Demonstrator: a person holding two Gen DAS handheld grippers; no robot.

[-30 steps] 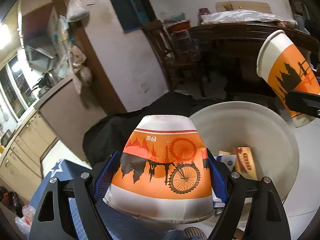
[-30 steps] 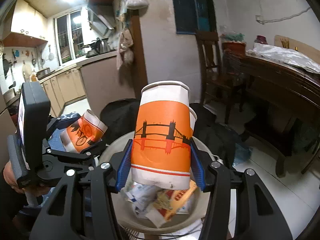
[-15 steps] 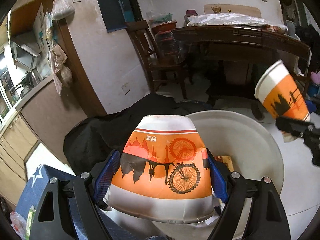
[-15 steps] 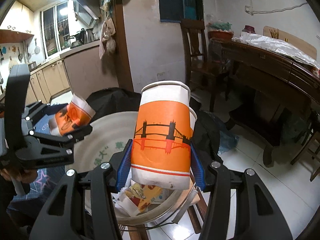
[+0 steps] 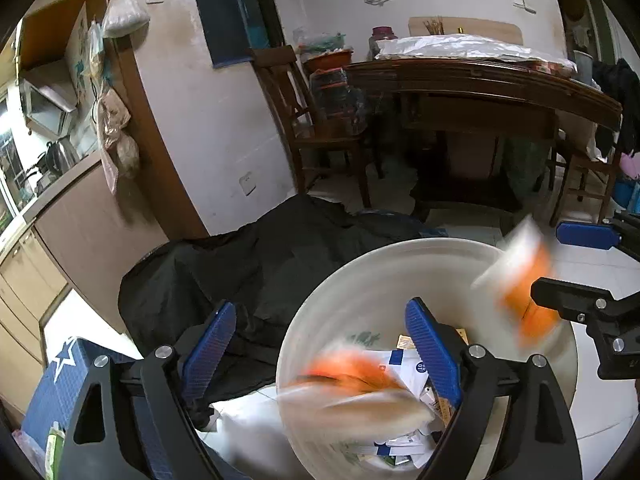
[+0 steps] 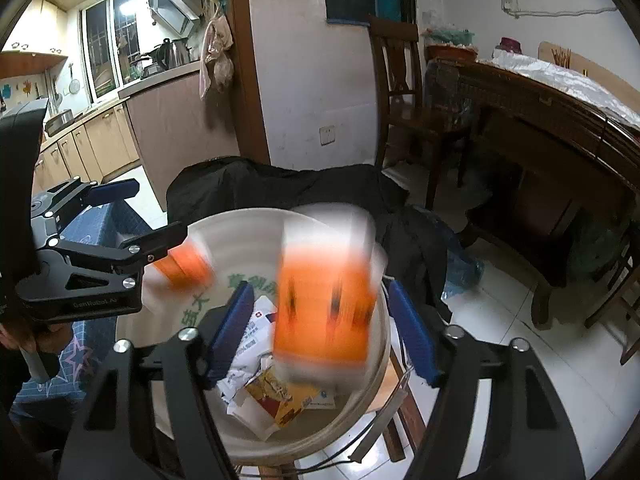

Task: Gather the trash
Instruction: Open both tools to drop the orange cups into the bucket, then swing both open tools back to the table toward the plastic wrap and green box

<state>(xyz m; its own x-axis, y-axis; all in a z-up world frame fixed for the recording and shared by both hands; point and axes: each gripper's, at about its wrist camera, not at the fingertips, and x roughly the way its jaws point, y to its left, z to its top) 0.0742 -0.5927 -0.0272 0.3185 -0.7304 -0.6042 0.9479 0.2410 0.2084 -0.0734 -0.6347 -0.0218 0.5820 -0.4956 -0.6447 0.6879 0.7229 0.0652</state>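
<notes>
Both orange-and-white paper cups have left your grippers since the earlier frame: your left gripper and right gripper have just been opening and grip nothing. Each orange-and-white paper cup falls (blurred) into the cream plastic trash bucket, released directly above it.

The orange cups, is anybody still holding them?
No. Both grippers have just been opening. The left gripper and right gripper stand open, and both orange cups are blurred, dropping into the white bucket.
</notes>
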